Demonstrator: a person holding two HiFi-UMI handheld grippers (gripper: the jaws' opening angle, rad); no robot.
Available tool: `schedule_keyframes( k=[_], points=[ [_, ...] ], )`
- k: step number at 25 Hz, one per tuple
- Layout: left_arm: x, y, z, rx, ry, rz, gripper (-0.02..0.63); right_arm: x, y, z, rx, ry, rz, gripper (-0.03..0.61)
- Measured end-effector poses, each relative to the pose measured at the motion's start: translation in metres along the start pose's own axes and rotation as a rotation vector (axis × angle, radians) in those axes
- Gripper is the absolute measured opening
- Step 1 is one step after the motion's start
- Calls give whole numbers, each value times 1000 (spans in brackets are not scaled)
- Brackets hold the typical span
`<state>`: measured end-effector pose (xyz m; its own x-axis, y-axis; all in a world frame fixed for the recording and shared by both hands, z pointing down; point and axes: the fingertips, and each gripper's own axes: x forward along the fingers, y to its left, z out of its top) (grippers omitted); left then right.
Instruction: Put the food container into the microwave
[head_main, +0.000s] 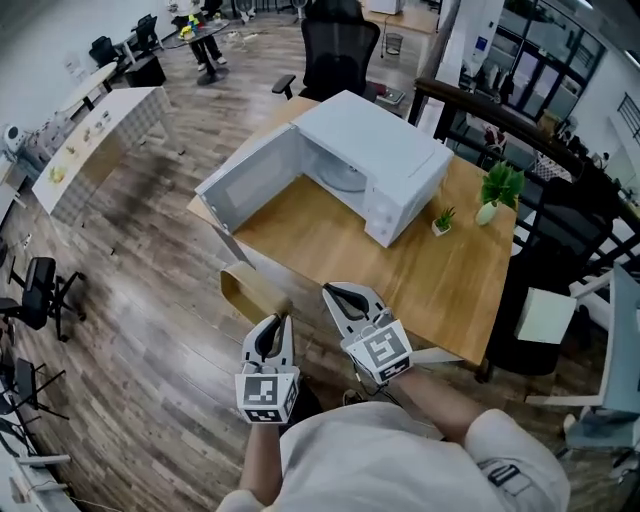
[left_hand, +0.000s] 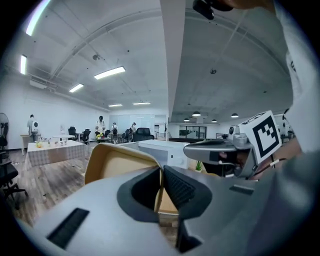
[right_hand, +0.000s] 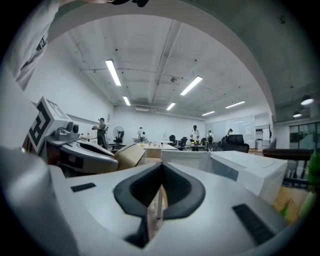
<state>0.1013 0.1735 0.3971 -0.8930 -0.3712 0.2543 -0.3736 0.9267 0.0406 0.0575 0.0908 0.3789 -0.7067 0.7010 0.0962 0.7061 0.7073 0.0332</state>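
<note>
Fingers of the left gripper pinch the wall of the food container, just off the table's near edge. The right gripper's 2 fingers are pressed together, empty. The microwave stands open.

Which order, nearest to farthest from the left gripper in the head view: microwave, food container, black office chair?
1. food container: held by the left gripper, just short of the table.
2. microwave: on the table, door open.
3. black office chair: beyond the table.

tan food container, white microwave, light wood table
</note>
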Motion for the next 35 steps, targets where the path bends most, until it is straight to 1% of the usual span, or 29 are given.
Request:
schedule_keyframes(
  k=[2, 8, 12, 16, 20, 22, 25, 29, 35],
  points=[
    [20, 16, 5, 0, 2, -38, 34, 18, -11, -2, 9, 15, -42, 5],
    [65, 57, 23, 30, 23, -184, 34, 57, -43, 4, 30, 45, -213, 5],
    [92, 76, 25, 49, 37, -281, 34, 74, -58, -2, 44, 69, -314, 5],
    [112, 90, 19, 67, 68, -388, 34, 87, -64, -8, 58, 92, -411, 5],
    [122, 92, 11, 98, 105, -514, 34, 90, -59, -20, 100, 122, -515, 5],
    [130, 92, 7, 109, 116, -559, 34, 90, -56, -25, 115, 133, -543, 5],
    [140, 90, 2, 106, 130, -607, 34, 85, -60, -34, 115, 161, -581, 5],
    [157, 83, -7, 128, 162, -656, 34, 74, -84, -49, 151, 188, -665, 5],
    [196, 77, -11, 190, 210, -704, 34, 78, -117, -57, 173, 169, -696, 5]
  ],
)
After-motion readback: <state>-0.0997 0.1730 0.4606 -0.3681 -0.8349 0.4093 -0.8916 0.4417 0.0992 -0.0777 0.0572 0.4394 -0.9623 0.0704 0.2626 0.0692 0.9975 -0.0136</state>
